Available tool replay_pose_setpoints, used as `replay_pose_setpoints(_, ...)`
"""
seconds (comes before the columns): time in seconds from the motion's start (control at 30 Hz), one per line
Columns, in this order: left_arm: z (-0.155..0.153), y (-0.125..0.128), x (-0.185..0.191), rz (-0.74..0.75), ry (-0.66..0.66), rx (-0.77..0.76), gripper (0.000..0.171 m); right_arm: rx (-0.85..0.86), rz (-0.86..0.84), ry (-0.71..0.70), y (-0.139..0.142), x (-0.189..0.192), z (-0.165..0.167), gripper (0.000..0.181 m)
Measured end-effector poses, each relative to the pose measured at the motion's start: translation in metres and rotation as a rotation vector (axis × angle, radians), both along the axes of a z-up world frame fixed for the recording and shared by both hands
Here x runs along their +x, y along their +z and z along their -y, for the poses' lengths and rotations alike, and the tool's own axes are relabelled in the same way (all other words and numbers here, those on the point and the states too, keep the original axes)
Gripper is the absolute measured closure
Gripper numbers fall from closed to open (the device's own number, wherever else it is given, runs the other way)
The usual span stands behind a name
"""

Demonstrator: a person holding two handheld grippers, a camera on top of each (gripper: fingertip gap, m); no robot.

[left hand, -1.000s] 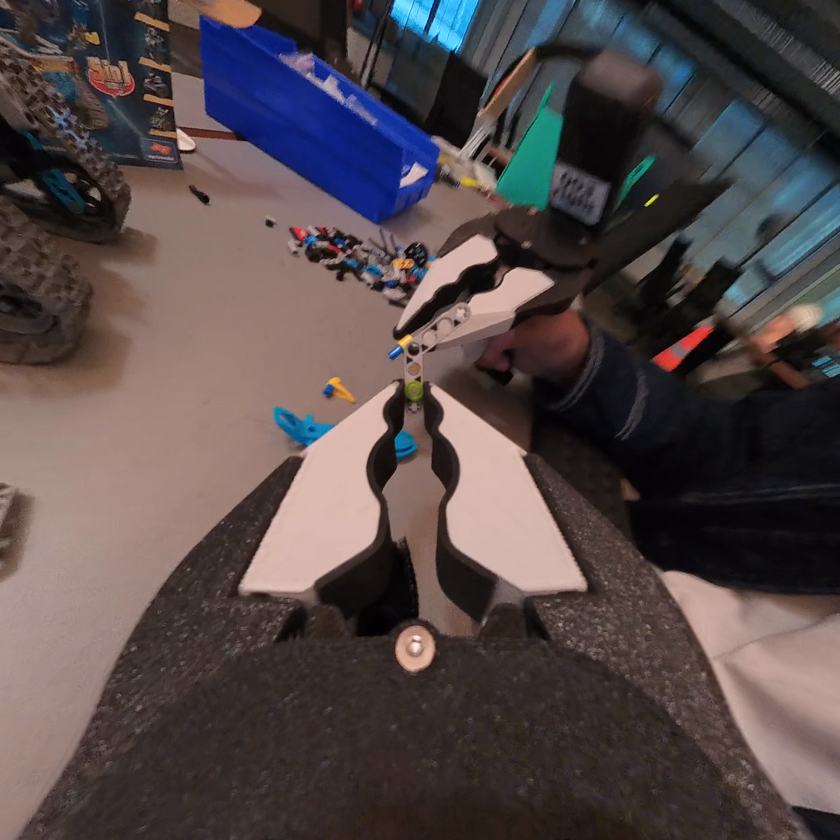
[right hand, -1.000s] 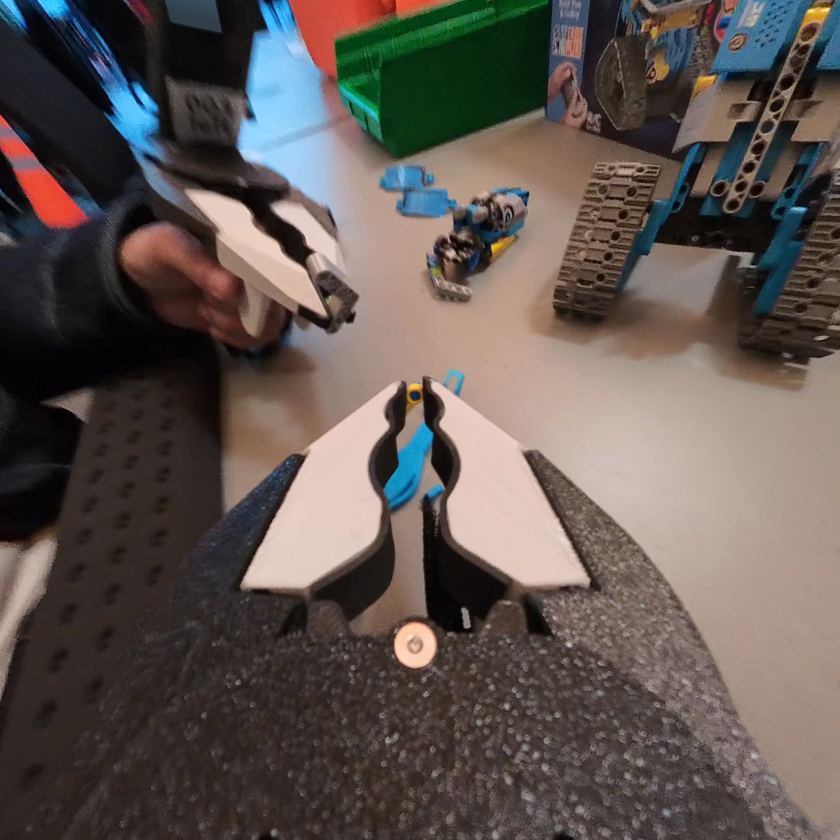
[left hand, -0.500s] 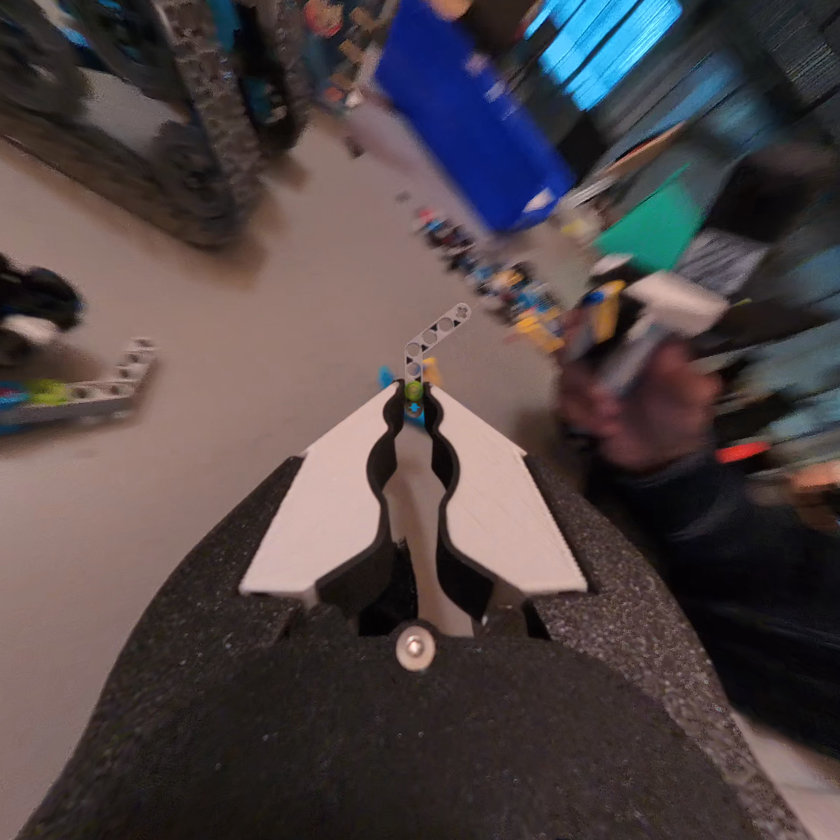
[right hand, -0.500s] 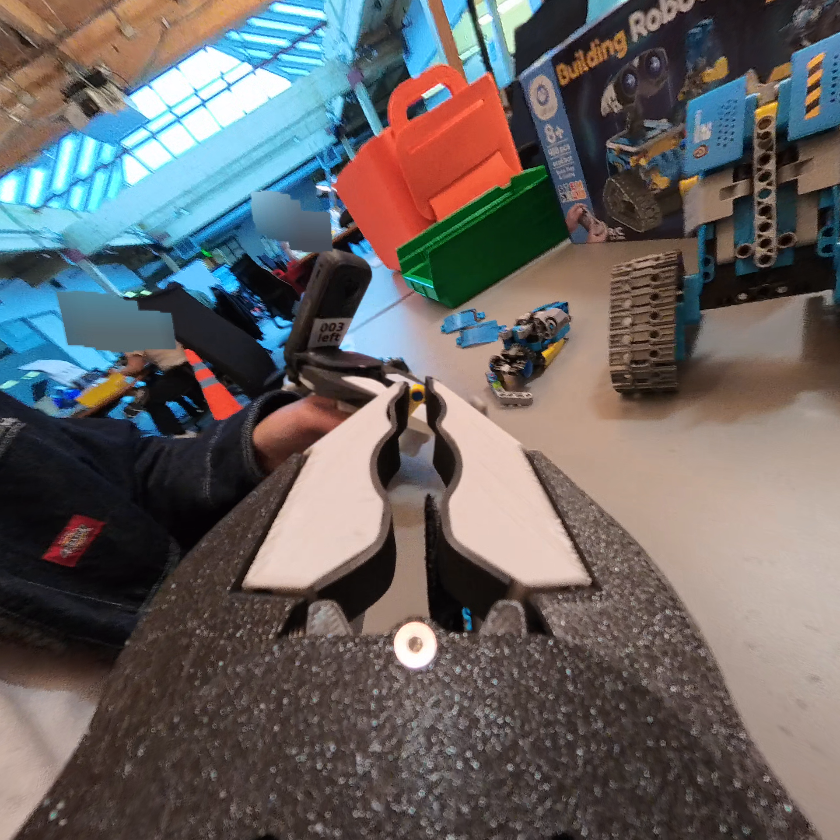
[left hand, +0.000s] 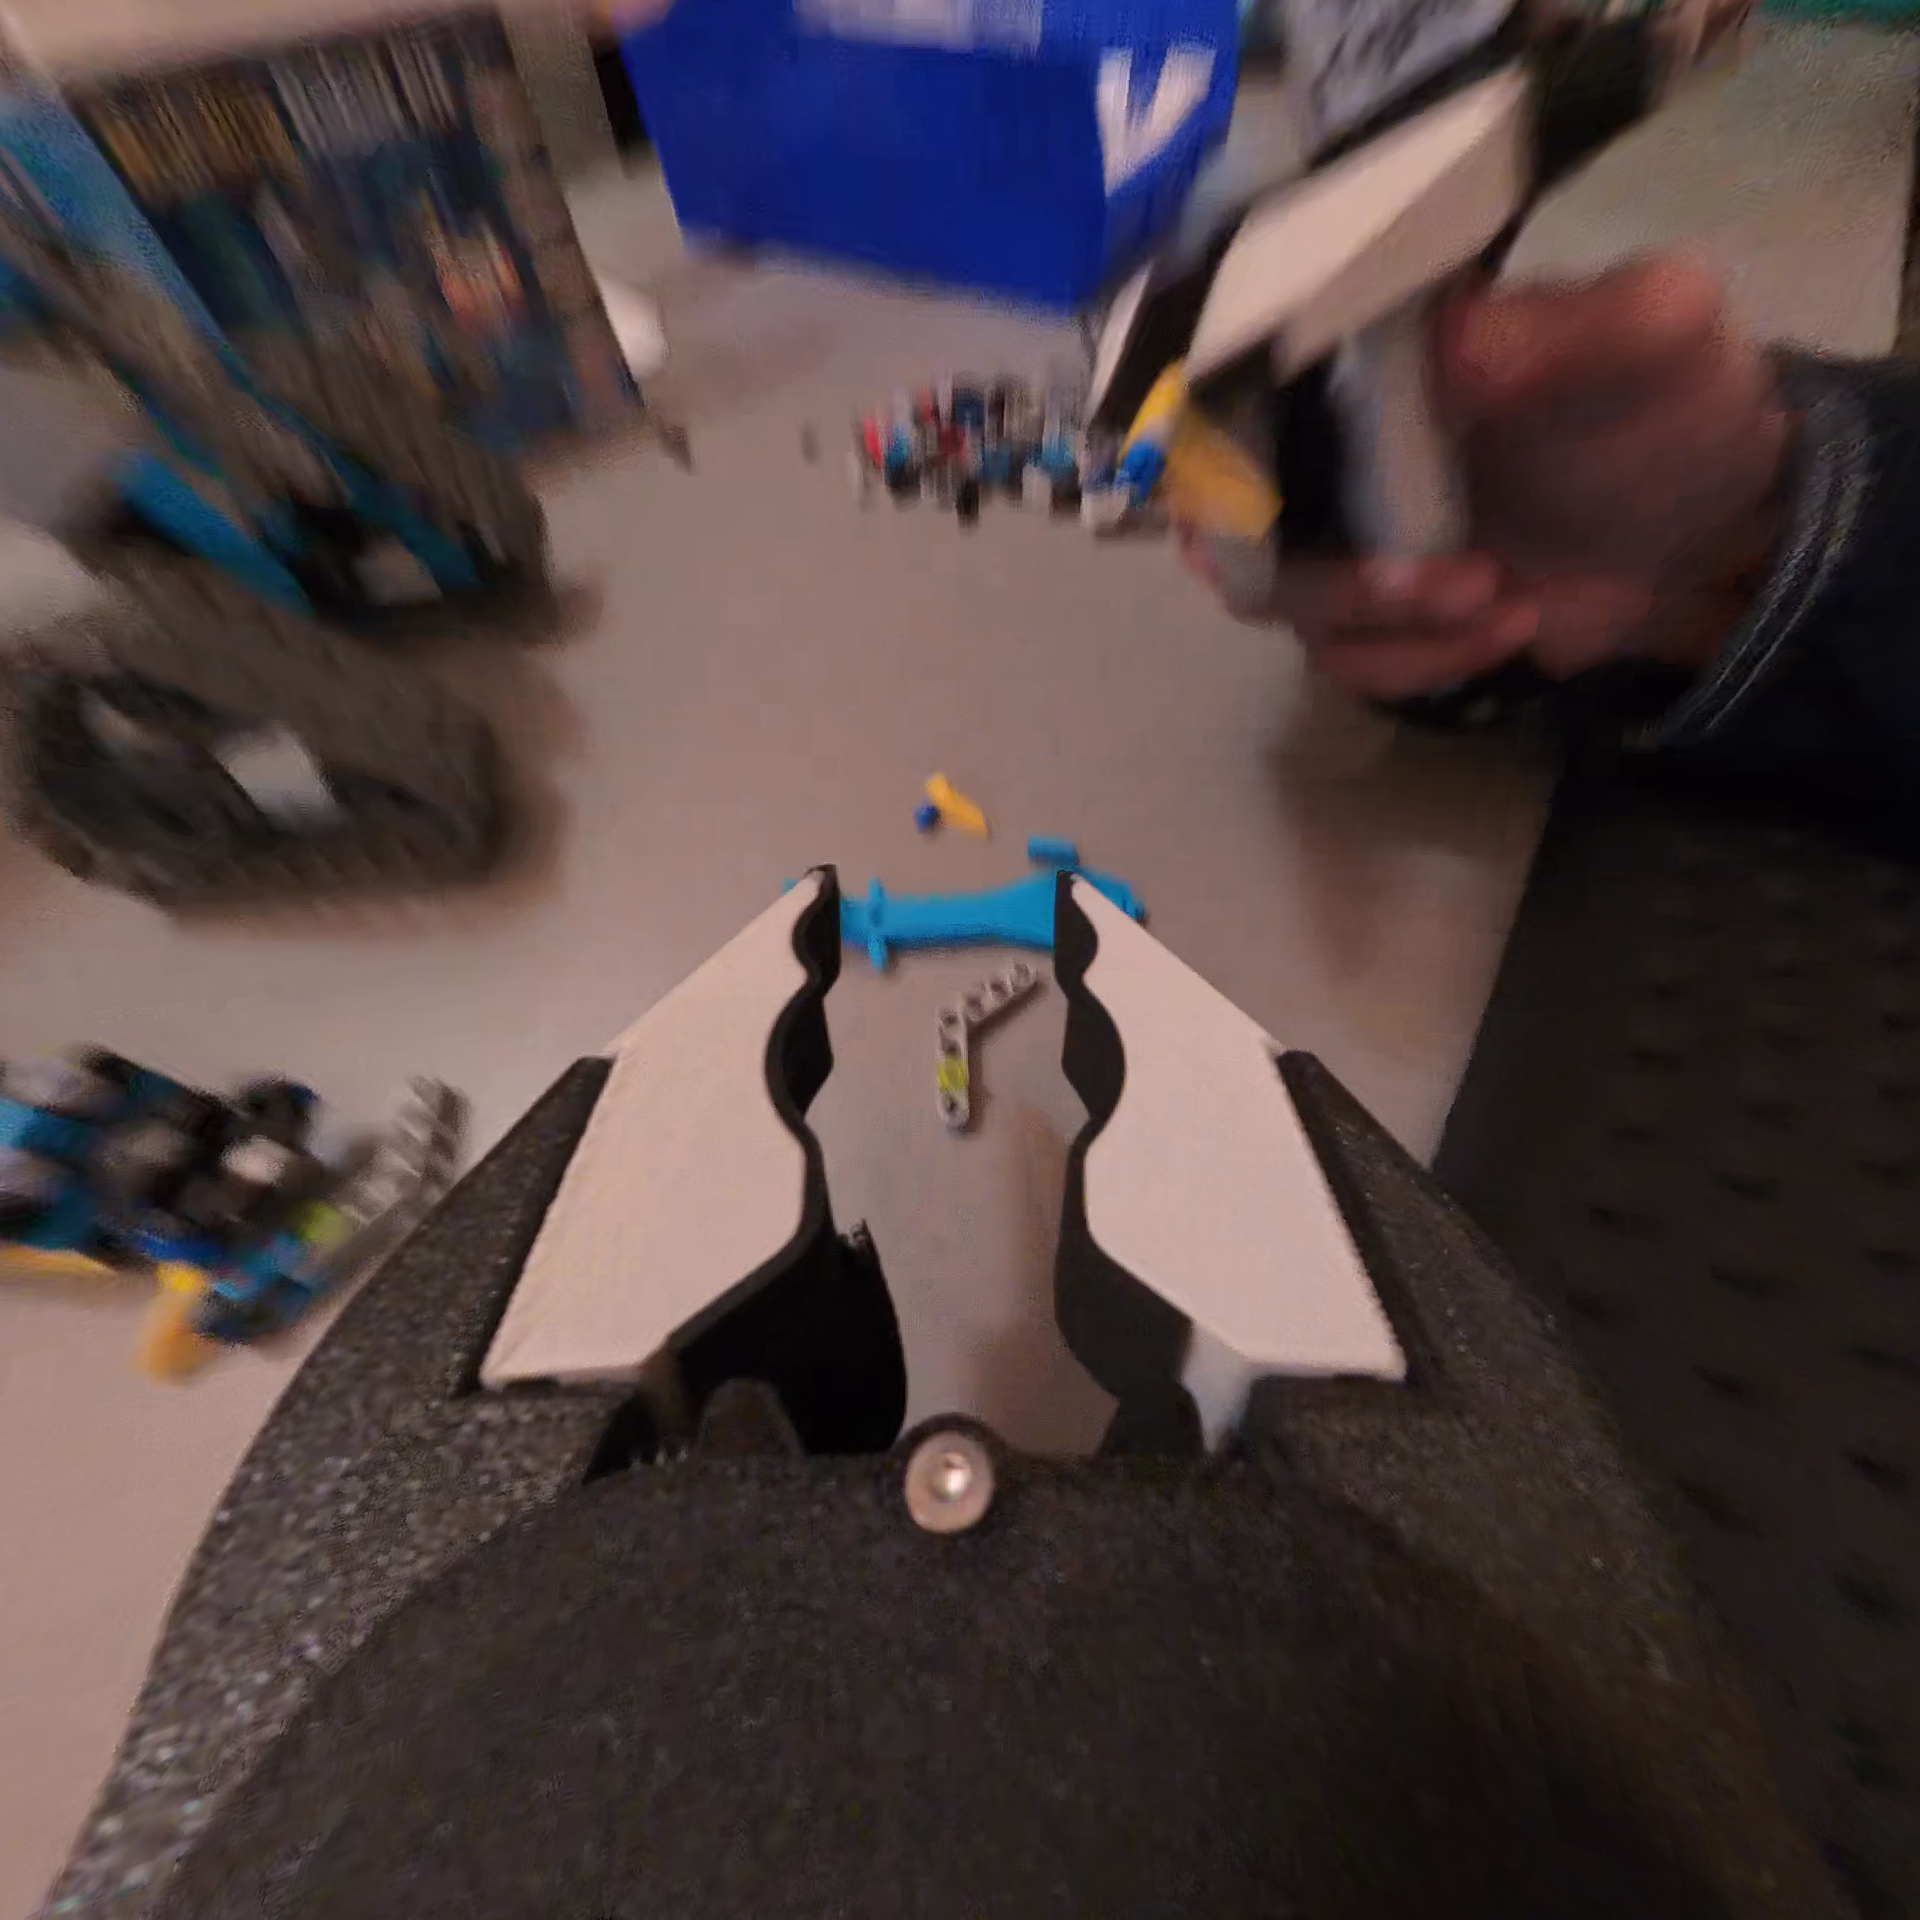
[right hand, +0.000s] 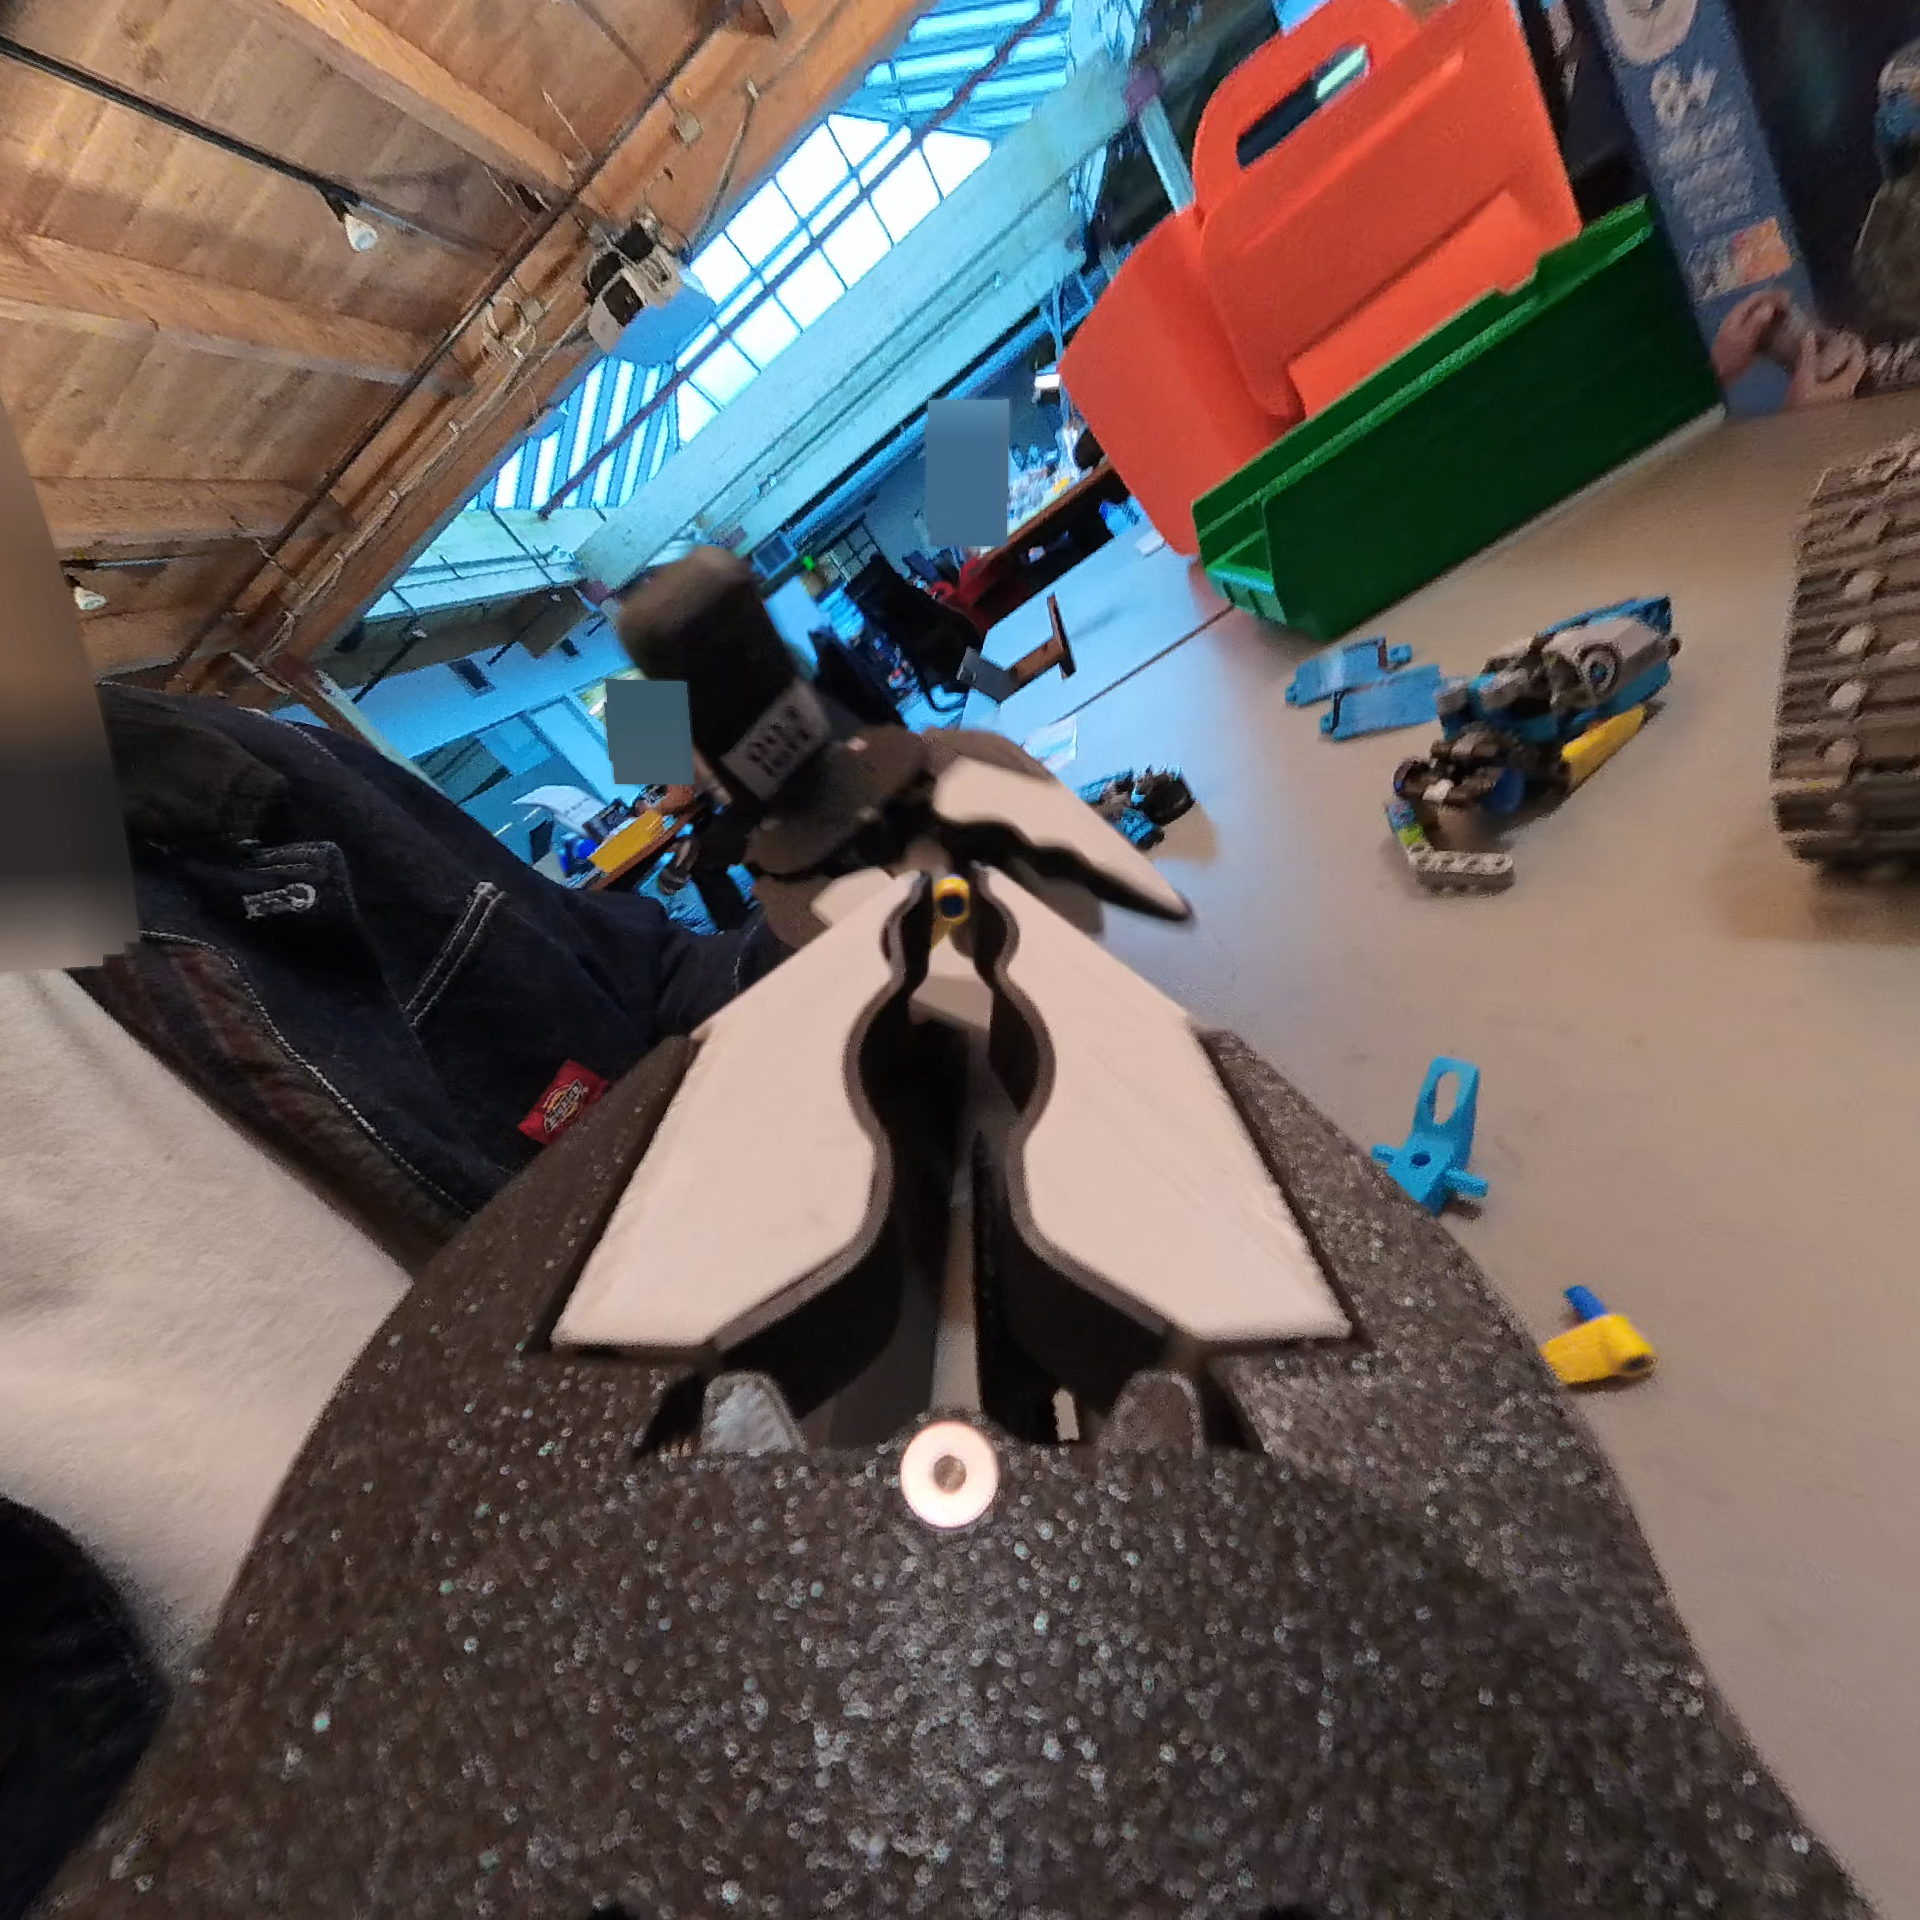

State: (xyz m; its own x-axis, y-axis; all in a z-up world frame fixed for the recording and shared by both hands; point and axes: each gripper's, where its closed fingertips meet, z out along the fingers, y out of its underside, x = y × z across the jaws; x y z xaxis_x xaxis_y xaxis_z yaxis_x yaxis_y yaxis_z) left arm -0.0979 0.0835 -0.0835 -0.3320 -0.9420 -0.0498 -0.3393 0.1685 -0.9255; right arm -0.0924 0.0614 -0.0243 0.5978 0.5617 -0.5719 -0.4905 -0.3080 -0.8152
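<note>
Grey bent beam point(left hand: 971, 1039) with a green pin in it lies flat on the surface point(left hand: 727, 644). In the left wrist view it shows in the gap between the two fingers, touching neither.

Left tongs point(left hand: 945, 883): wide open, nothing in them. They hover over the beam, tips pointing at a blue curved part point(left hand: 966, 920) just beyond it. A small yellow-and-blue connector point(left hand: 951, 805) lies a bit past that.

Right tongs point(right hand: 951, 894): nearly shut, pinching a small yellow pin with a blue end point(right hand: 948, 899) right at the tips. They are held up off the surface and tilted towards the ceiling. Seen from the left wrist view they sit upper right, blurred, gripped by a hand point(left hand: 1558, 520) in a dark denim sleeve.

Around them:
- blue bracket point(right hand: 1439, 1143), standing on the surface to the right of the right tongs
- small blue-and-black model point(right hand: 1538, 717) with a grey beam at its foot, farther out
- two flat blue panels point(right hand: 1361, 686) beside that model
- tracked vehicle point(left hand: 260, 675) on the left, heavily blurred
- loose pile of small parts point(left hand: 987, 457) in front of a blue bin point(left hand: 935, 135)
- green bin point(right hand: 1455, 468) and orange case point(right hand: 1351, 208) at the back
- black perforated mat point(left hand: 1714, 1247) along the right edge

The left wrist view is motion-blurred everywhere but the centre, so detail of the far things cannot be made out.
</note>
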Motion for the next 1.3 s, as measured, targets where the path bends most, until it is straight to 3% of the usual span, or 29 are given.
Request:
replay_pose_setpoints(0.1, 0.011, 0.03, -0.007, 0.239, -0.035, 0.231, 0.149, -0.084, -0.022, 0.063, -0.014, -0.01, -0.003, 0.176)
replay_pose_setpoints(0.17, 0.023, 0.032, -0.012, 0.302, -0.079, 0.337, 0.159, -0.093, 0.01, 0.072, -0.018, -0.015, -0.004, 0.177)
replay_pose_setpoints(0.5, 0.021, 0.006, -0.007, 0.18, -0.076, 0.392, 0.167, -0.177, 0.236, 0.013, -0.048, -0.017, -0.012, 0.176)
replay_pose_setpoints(0.6, 0.016, 0.006, -0.005, 0.203, -0.042, 0.487, 0.168, -0.178, 0.224, -0.007, -0.048, -0.014, -0.014, 0.176)
replay_pose_setpoints(0.7, 0.011, 0.006, -0.005, 0.24, -0.014, 0.639, 0.169, -0.232, 0.148, 0.016, -0.054, -0.014, -0.014, 0.164)
replay_pose_setpoints(0.83, 0.013, 0.01, -0.005, 0.287, -0.002, 0.749, 0.169, -0.222, 0.065, 0.05, -0.046, -0.017, -0.013, 0.173)
replay_pose_setpoints(1.0, 0.016, 0.01, -0.005, 0.296, -0.002, 0.784, 0.169, -0.232, 0.073, 0.059, -0.047, -0.017, -0.01, 0.177)
replay_pose_setpoints(1.1, 0.018, 0.015, -0.006, 0.287, -0.016, 0.665, 0.169, -0.208, 0.09, 0.059, -0.043, -0.016, -0.007, 0.178)
replay_pose_setpoints(1.3, 0.023, 0.015, -0.009, 0.285, -0.057, 0.591, 0.17, -0.198, 0.107, 0.081, -0.042, -0.016, -0.001, 0.178)
